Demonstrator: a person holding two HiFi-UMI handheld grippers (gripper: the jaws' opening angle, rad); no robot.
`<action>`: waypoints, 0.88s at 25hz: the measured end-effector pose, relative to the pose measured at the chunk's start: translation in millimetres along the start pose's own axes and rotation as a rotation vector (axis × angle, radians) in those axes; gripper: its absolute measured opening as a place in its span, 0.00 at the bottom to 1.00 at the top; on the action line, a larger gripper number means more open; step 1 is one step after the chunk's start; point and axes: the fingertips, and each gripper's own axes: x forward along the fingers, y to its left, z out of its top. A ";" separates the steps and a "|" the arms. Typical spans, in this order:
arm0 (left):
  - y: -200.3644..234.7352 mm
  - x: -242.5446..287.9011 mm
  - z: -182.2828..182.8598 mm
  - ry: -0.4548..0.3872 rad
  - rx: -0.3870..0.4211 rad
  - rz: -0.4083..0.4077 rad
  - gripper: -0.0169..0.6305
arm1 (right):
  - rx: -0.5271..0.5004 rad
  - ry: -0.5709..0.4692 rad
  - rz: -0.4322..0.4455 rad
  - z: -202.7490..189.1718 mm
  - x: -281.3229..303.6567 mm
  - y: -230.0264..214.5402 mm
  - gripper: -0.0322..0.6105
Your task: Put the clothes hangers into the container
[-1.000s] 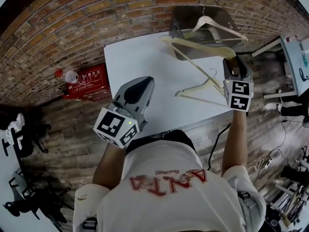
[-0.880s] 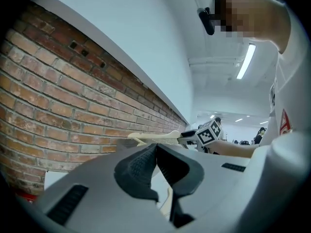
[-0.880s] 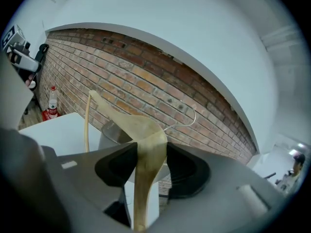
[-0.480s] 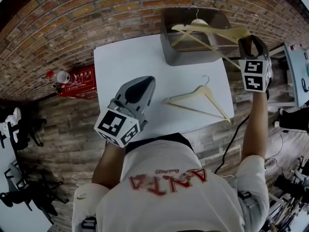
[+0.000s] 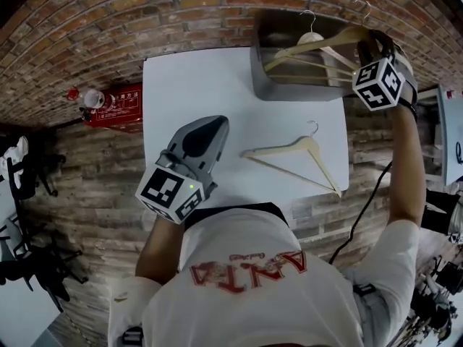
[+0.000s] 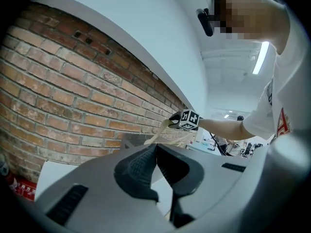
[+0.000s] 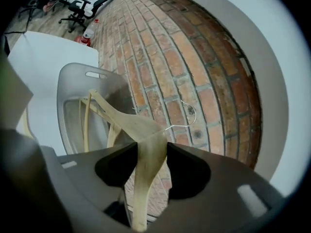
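**Hanger positioned over container for lowering**
The wooden hanger [image 7: 146, 147] is clamped at its shoulder by the right gripper [image 5: 367, 42], with the arm outstretched over the grey container [image 5: 262, 78]. It should be lowered level, clear of the walls, before release. The left gripper [image 5: 208, 127] is closed, empty and near the body. A second hanger [image 5: 296, 150] lies on the table [image 5: 188, 85].

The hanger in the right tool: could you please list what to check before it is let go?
1. Grip: right tool clamps held hanger, ok.
2. Held hanger's far end over bin: ok.
3. Room beside second hanger in bin: ok.
4. The left tool is shut, empty, clear of bin: ok.
5. All hangers binned: not ok; third hanger lies on table.
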 end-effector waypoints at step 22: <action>27.0 -37.1 -14.0 -0.022 -0.067 0.104 0.04 | -0.290 0.086 0.330 43.1 108.7 136.8 0.35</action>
